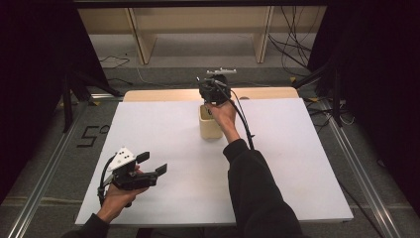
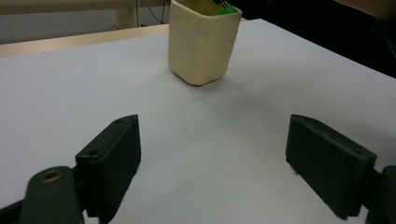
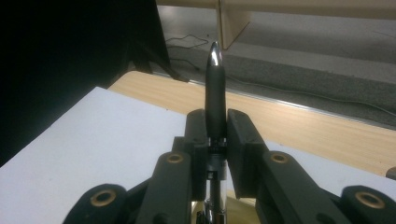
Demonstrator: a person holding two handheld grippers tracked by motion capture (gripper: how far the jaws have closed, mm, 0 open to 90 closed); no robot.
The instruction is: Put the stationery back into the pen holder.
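The right gripper (image 1: 214,91) was clamped on a pen (image 3: 215,98), its two black jaws pressed against the dark barrel from either side. It was held just above the cream cup (image 1: 210,122), at the cup's far side in the high view. In the right gripper view the pen rose straight between the jaws, a slim glossy barrel tapering to a bright metal tip, with a chrome section showing lower down between the jaw arms. The person's right hand (image 1: 224,113) gripped the tool close over the cup's rim, and a black cable trailed from it back along the dark sleeve.

The left gripper (image 1: 148,166) was held well to the near left of the cup, just above the white sheet (image 1: 163,129), its jaws spread wide apart with nothing between them. In the left gripper view those jaws were blocky, matt black pads, and bare sheet lay between them and the cup.

The cup (image 2: 201,41) was a squarish container with rounded corners and a dull, slightly uneven cream wall, standing upright. Something green (image 2: 225,11) showed at its rim. Beyond the cup a strip of pale wooden tabletop (image 1: 257,92) edged the sheet, and farther off stood a light wooden shelf frame (image 1: 198,29) with loose cables on the grey floor.
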